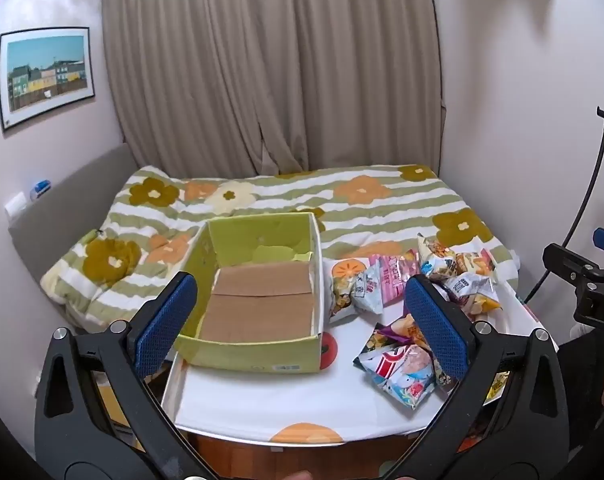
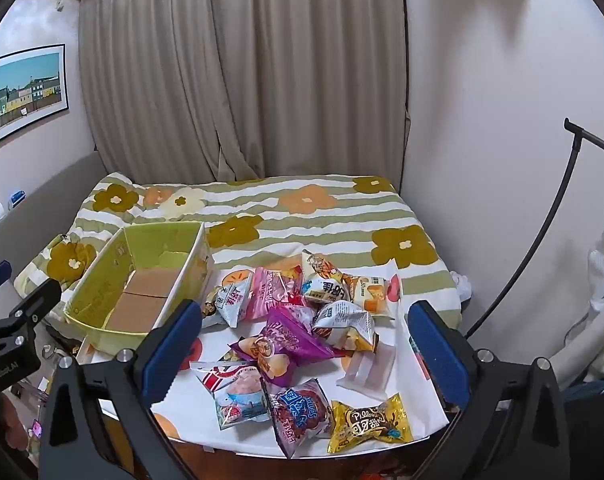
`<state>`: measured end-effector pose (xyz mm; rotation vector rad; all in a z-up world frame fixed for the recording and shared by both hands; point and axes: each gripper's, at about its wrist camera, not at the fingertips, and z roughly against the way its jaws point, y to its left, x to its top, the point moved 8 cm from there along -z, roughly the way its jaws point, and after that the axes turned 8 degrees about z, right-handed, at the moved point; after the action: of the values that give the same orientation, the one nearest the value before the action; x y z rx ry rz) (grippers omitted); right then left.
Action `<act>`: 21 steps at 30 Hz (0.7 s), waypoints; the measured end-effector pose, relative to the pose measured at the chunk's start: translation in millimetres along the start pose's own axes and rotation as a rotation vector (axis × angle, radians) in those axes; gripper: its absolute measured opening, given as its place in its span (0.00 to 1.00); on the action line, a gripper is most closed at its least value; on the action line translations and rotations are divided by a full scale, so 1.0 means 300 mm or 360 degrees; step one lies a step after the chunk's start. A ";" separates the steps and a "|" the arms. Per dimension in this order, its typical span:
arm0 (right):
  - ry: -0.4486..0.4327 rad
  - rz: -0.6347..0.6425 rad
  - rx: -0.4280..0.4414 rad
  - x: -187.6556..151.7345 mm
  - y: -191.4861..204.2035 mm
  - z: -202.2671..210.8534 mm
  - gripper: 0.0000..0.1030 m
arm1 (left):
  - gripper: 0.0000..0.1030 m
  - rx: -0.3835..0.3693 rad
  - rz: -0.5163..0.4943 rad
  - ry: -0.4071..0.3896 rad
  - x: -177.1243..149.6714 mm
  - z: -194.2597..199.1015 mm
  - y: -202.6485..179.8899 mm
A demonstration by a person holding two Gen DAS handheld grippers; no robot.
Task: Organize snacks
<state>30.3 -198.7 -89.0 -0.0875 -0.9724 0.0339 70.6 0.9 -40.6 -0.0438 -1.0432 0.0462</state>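
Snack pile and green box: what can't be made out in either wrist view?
- Left wrist view: the left claw has a blue pad covering part of the snack pile.
- Right wrist view: the green box has its near corner hidden behind a pad of the right claw.
- Gold packet: small print unreadable.
- Table: near edge cut off by both frames.

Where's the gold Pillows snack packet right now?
In the right wrist view, the gold Pillows packet lies at the table's near edge, right of the dark red packet.
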 end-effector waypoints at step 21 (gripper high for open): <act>0.0014 0.0024 -0.0009 0.009 0.011 -0.032 1.00 | 1.00 0.0018 -0.0007 -0.0006 0.000 -0.009 0.001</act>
<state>39.6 -195.8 -92.5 -0.1000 -0.9634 0.0447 73.0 1.0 -41.9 -0.0309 -1.0467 0.0481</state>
